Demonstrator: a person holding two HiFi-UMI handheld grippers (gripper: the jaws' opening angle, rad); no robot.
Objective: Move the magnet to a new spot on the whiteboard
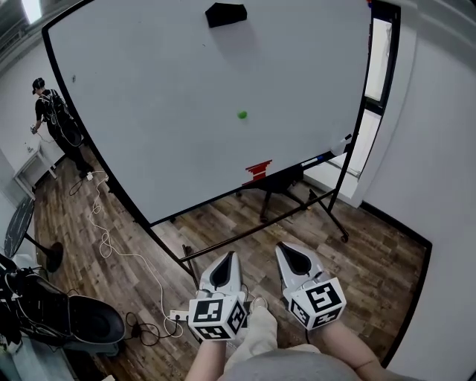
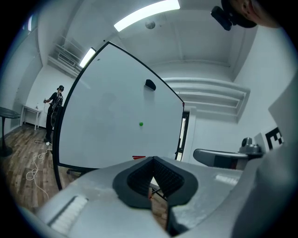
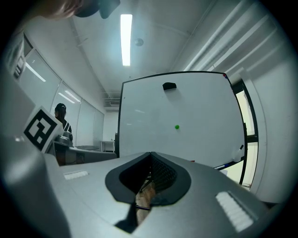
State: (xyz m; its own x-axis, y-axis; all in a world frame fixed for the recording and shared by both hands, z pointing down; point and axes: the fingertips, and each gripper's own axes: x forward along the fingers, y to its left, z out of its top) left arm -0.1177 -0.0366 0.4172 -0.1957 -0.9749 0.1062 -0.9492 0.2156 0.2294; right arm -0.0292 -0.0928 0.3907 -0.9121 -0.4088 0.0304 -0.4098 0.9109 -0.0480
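Left hand-held gripper [image 1: 230,257] has its jaws together on nothing; the right hand-held gripper [image 1: 285,249] beside it is likewise closed and empty. Over a wooden floor [image 1: 372,253], a person [image 1: 56,119] stands at far left, then comes a whiteboard [image 1: 163,111] on a black stand, then a white wall [image 1: 439,149]. Both forearms reach forward side by side, jaws aimed roughly level at the board, well apart from it. The green magnet [image 1: 242,114] sits near the board's middle, below a black eraser [image 1: 225,13]. It is a round dot with no long axis to read.
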